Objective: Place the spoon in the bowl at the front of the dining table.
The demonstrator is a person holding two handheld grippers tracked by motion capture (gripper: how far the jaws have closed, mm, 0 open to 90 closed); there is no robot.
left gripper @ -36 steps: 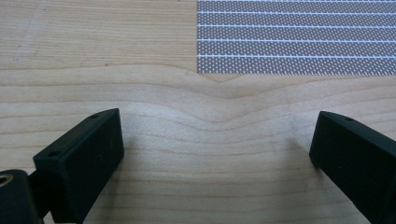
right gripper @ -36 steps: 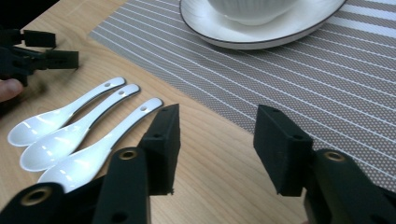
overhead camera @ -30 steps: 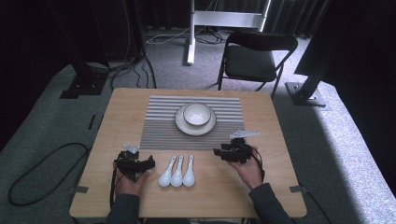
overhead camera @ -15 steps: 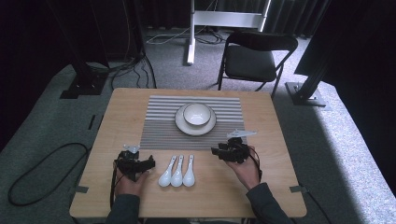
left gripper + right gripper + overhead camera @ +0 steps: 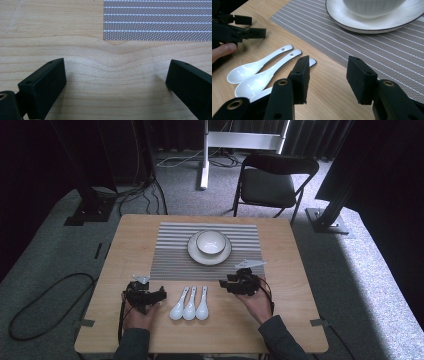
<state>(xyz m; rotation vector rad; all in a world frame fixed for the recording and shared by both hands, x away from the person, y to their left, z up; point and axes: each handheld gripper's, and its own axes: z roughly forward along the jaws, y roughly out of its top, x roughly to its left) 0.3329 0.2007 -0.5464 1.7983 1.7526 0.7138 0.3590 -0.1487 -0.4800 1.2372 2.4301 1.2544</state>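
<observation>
Lying beside right claw, three spoons

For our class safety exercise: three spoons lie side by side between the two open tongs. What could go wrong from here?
1. The three glossy white ceramic spoons lie tight together, so the right tongs, jaws apart beside them, may nudge or lift two at once.
2. Glazed handles could slip from the flat black pads.
3. The white bowl on its white plate could get knocked during a reach.

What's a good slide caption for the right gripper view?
Open hand-held gripper poised over three white spoons beside a striped placemat.
</observation>
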